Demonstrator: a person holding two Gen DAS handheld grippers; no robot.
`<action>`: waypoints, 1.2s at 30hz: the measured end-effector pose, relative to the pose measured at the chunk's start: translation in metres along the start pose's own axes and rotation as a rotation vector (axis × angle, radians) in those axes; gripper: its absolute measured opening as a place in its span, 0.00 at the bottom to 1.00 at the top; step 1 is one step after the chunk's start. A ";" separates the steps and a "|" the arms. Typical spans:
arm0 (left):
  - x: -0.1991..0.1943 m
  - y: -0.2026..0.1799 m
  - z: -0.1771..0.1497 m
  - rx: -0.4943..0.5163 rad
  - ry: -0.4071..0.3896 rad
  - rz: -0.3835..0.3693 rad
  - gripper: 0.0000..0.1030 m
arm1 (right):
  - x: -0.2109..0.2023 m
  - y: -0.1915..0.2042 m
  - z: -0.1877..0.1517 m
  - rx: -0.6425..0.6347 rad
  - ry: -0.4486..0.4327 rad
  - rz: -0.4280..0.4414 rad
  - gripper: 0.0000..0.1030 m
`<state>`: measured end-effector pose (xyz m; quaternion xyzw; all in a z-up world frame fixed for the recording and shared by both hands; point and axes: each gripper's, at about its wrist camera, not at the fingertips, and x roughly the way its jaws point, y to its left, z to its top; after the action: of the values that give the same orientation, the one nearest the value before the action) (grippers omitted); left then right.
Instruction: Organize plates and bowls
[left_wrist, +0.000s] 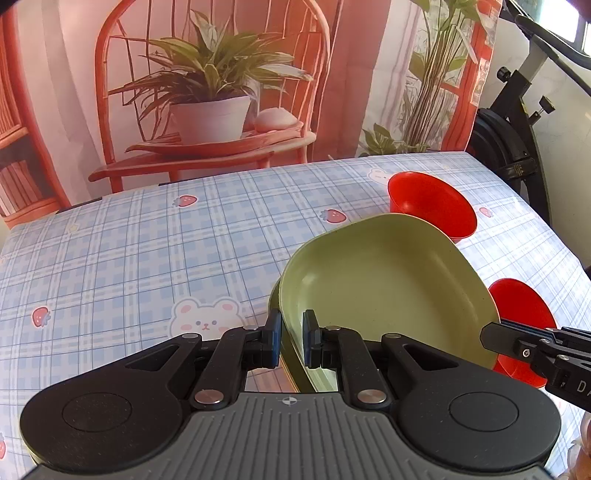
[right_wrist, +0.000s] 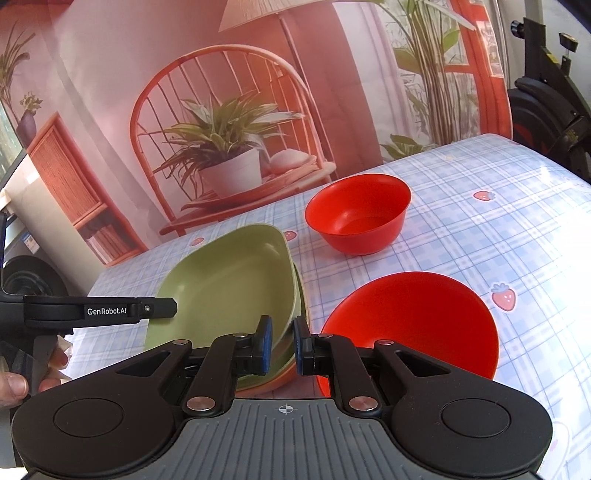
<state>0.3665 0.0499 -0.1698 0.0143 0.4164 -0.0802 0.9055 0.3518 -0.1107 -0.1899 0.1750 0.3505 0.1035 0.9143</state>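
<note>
On the checked tablecloth (left_wrist: 129, 236), your left gripper (left_wrist: 292, 338) clamps the rim of the tilted green plate (left_wrist: 388, 280) atop a stack. Your right gripper (right_wrist: 282, 343) also pinches that rim, with two red bowls (right_wrist: 360, 212) just beside.

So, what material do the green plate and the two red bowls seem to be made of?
The tilted square green plate looks like matte plastic or melamine: even colour, soft sheen, thin rounded rim. The far round red bowl and the near round red bowl look like smooth, slightly glossy plastic, with faint highlights inside. Coated ceramic cannot be excluded.
</note>
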 end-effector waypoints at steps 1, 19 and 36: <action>0.001 0.000 0.000 0.000 0.001 0.001 0.12 | 0.001 0.000 0.000 0.000 -0.001 0.000 0.11; 0.007 0.000 -0.001 -0.001 0.003 0.020 0.12 | 0.014 0.001 -0.003 -0.017 0.025 -0.021 0.11; 0.012 0.003 -0.003 -0.002 -0.002 0.028 0.12 | 0.020 0.002 -0.007 -0.031 0.038 -0.031 0.12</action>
<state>0.3718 0.0512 -0.1809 0.0193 0.4155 -0.0672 0.9069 0.3614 -0.1006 -0.2063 0.1532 0.3687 0.0978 0.9116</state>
